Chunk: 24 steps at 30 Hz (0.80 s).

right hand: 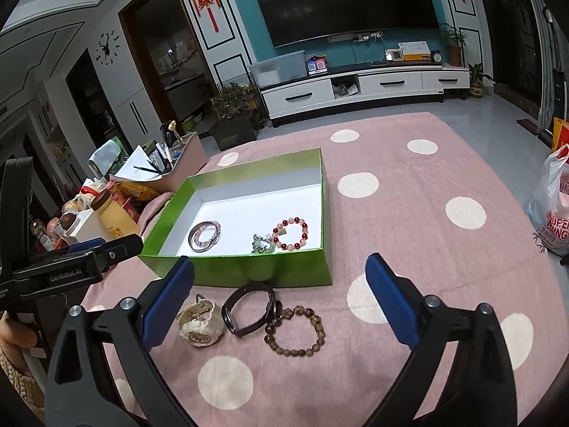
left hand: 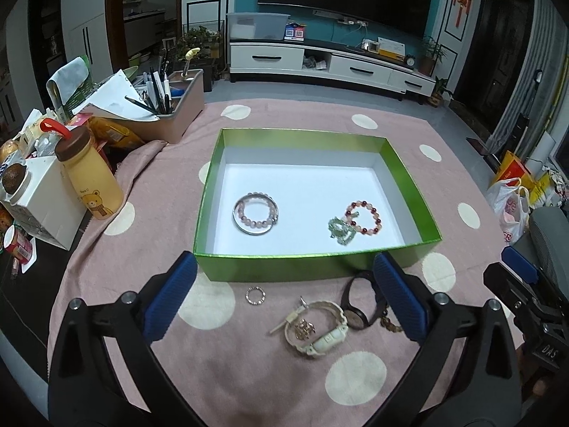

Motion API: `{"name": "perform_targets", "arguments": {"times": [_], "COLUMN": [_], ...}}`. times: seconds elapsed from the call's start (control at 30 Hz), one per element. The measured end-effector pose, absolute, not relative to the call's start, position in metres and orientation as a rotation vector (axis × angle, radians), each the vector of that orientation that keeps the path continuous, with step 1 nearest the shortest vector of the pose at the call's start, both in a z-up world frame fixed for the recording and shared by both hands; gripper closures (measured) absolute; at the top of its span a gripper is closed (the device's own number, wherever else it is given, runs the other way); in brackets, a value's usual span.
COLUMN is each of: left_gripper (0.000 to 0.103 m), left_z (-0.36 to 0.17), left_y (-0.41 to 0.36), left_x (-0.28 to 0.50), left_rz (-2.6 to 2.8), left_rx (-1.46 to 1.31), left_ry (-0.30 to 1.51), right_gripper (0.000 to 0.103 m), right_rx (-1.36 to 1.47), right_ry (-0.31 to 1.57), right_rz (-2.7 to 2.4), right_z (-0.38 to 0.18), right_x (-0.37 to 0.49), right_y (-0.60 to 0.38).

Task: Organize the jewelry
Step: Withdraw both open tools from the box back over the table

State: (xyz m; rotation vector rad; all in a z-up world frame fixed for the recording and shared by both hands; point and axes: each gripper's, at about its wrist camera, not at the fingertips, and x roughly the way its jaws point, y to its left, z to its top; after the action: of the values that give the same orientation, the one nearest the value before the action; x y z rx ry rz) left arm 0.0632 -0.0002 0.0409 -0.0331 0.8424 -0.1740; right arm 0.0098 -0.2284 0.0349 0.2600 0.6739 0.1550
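A green box (left hand: 270, 267) (right hand: 302, 270) with a white floor holds a silver bangle with a pink bead bracelet (left hand: 256, 213) (right hand: 204, 235), a green bead piece (left hand: 339, 231) (right hand: 262, 243) and a red-pink bead bracelet (left hand: 364, 216) (right hand: 291, 233). In front of the box lie a small ring (left hand: 255, 295), a cream watch (left hand: 316, 331) (right hand: 199, 322), a black watch (left hand: 359, 302) (right hand: 249, 307) and a brown bead bracelet (right hand: 294, 331). My left gripper (left hand: 284, 297) is open above these. My right gripper (right hand: 281, 295) is open above them too.
A pink dotted cloth (left hand: 355, 373) covers the table. At the left stand a yellow bear bottle (left hand: 90, 174), a white box (left hand: 42, 195), snacks and a pen organizer (left hand: 170, 106). The right gripper shows at the left view's right edge (left hand: 522, 284).
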Motion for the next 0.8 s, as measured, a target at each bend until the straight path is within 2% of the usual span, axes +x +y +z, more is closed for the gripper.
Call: {"name": "perform_targets", "arguments": {"times": [0.1, 0.8], "left_gripper": [0.002, 0.002], "left_z": [0.041, 0.031], "left_y": [0.000, -0.001], "left_x": [0.057, 0.022], "left_rz": [-0.186, -0.254], "left_rx": [-0.036, -0.054], "left_ry": [0.846, 0.870], "right_gripper": [0.003, 0.003], "right_rx": [0.262, 0.271], "right_ry": [0.679, 0.726], "right_rz": [0.153, 0.167], "right_z": [0.035, 0.023], "right_x": [0.005, -0.028], "right_y": [-0.229, -0.229]}}
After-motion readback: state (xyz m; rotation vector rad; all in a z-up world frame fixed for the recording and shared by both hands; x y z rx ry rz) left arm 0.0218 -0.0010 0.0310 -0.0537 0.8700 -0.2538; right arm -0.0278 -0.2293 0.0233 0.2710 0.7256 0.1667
